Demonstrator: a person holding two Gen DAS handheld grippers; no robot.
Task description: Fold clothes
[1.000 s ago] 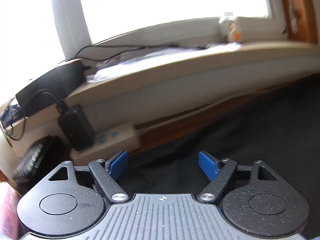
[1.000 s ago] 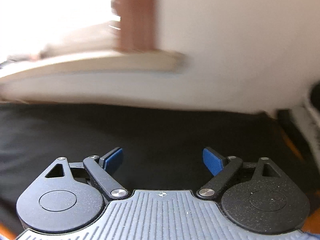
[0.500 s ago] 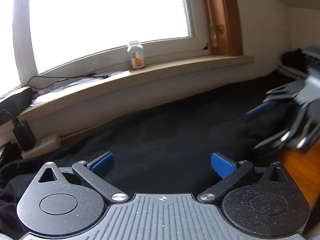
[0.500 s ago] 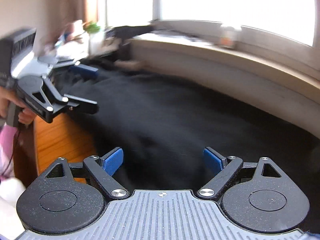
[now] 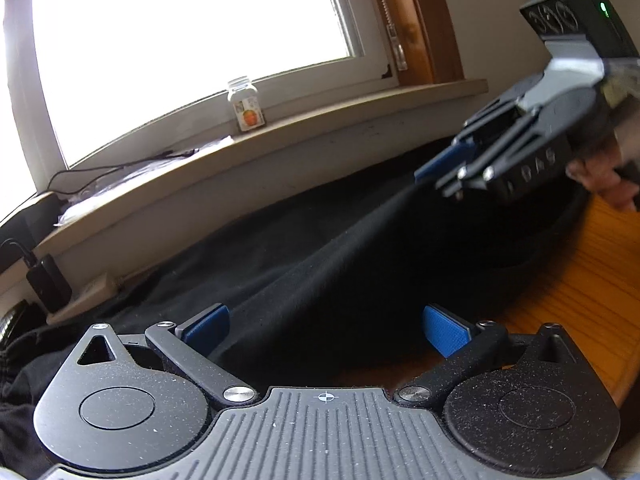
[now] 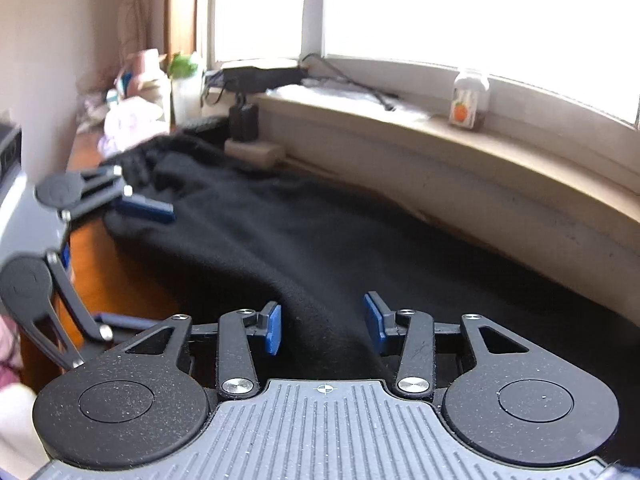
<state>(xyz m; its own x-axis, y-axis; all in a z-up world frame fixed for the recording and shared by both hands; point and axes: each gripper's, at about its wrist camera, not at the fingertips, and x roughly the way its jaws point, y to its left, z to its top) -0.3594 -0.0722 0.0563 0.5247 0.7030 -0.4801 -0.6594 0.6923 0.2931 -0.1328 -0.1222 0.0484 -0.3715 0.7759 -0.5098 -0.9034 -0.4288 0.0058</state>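
A black garment [image 5: 340,248] lies spread over the wooden table [image 5: 580,288] under the window sill. My left gripper [image 5: 326,328] stands wide open at the garment's near edge, with cloth between its blue pads but not pinched. In the right wrist view it shows at the left [image 6: 136,264], open around the garment's edge. My right gripper [image 6: 324,326] is closing its jaws on a raised fold of the garment [image 6: 320,240], and the cloth fills the gap between the pads. From the left wrist view the cloth tents up to that right gripper [image 5: 440,176], which a hand [image 5: 600,176] holds.
A small jar with an orange label [image 5: 247,106] stands on the sill [image 6: 520,148]. A power strip with a black adapter [image 6: 252,148] and cables lies at the sill's foot. Bottles, a plant and bundled cloth [image 6: 136,100] crowd the table's far end. Bare wood [image 6: 120,280] shows beside the garment.
Both grippers swung round toward each other over the garment. The right gripper's jaws narrowed from wide open onto a fold of cloth; the left stayed wide open at the garment's edge.
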